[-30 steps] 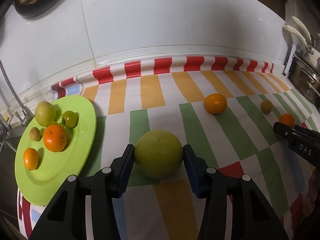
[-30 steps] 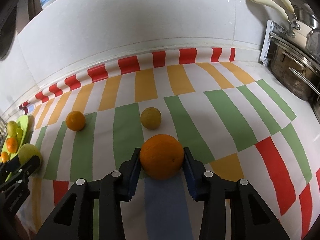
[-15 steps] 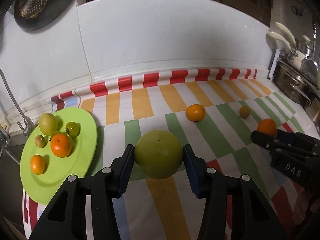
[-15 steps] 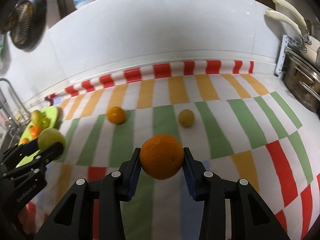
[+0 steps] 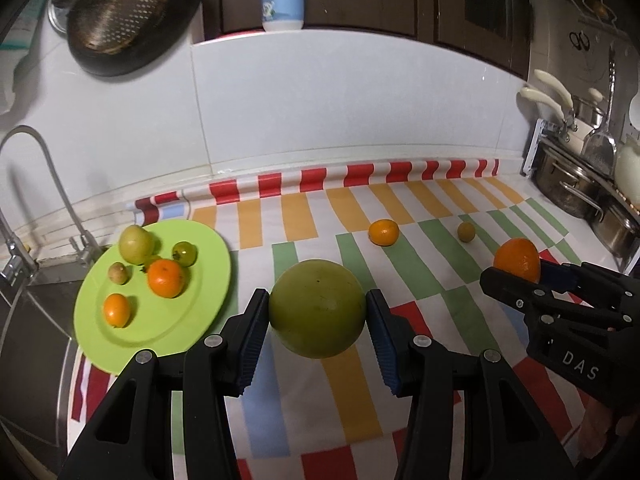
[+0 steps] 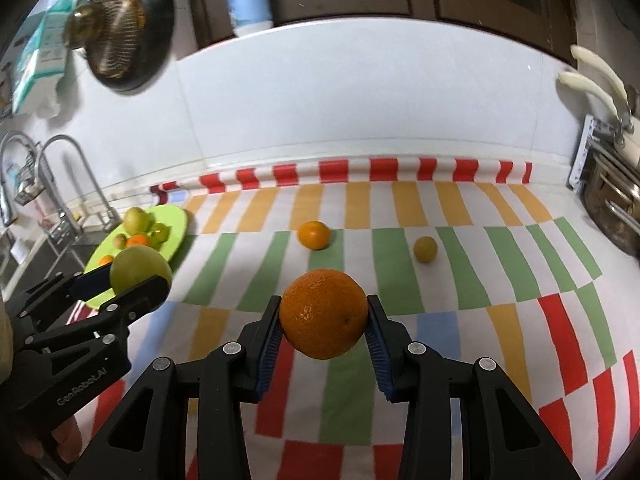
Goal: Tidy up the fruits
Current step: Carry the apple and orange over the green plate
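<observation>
Striped desk (image 5: 304, 216): your left tool (image 5: 316, 314) grips the green fruit (image 5: 318, 308), nearer the plate (image 5: 168, 328) lying forward-left; your right tool (image 6: 323, 322) clamps an orange (image 6: 323, 314).

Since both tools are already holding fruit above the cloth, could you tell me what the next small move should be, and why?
Probably carry the left tool leftward over the green plate and lower it there. It is shut on the large green fruit, clear of the striped cloth, and the plate, already holding five fruits, has bare room on its near side. The right tool, shut on the orange, can follow.
</observation>
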### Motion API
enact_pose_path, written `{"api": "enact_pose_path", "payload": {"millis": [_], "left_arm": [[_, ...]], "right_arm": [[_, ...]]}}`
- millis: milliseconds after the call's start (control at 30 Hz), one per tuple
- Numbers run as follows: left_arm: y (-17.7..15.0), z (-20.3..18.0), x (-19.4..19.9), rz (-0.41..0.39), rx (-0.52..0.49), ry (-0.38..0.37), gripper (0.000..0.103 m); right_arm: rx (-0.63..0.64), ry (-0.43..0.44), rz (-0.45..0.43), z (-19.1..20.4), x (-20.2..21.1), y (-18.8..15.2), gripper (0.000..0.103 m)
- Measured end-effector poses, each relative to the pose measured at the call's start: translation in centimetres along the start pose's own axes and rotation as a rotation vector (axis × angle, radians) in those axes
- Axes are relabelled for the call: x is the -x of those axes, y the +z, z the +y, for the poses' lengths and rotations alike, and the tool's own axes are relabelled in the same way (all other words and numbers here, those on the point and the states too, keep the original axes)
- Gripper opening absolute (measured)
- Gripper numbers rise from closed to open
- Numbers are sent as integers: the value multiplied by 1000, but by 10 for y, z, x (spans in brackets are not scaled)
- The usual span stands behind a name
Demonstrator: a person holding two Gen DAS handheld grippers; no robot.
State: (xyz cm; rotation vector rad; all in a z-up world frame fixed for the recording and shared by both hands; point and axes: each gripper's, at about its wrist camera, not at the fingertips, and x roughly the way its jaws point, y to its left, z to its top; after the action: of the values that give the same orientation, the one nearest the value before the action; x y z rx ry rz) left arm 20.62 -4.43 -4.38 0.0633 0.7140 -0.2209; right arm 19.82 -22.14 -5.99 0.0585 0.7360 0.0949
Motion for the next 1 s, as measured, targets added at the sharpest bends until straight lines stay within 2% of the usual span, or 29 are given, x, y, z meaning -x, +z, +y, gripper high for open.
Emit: {"api": "enact_pose_path", "payload": {"millis": [567, 1000], "left_arm": [[-17, 51, 65, -73, 47, 63, 49], [-21, 106, 88, -100, 66, 119, 49]], "right_arm": [[70, 68, -53, 68, 38, -4, 41], [109, 131, -79, 128, 38, 2, 41]]}}
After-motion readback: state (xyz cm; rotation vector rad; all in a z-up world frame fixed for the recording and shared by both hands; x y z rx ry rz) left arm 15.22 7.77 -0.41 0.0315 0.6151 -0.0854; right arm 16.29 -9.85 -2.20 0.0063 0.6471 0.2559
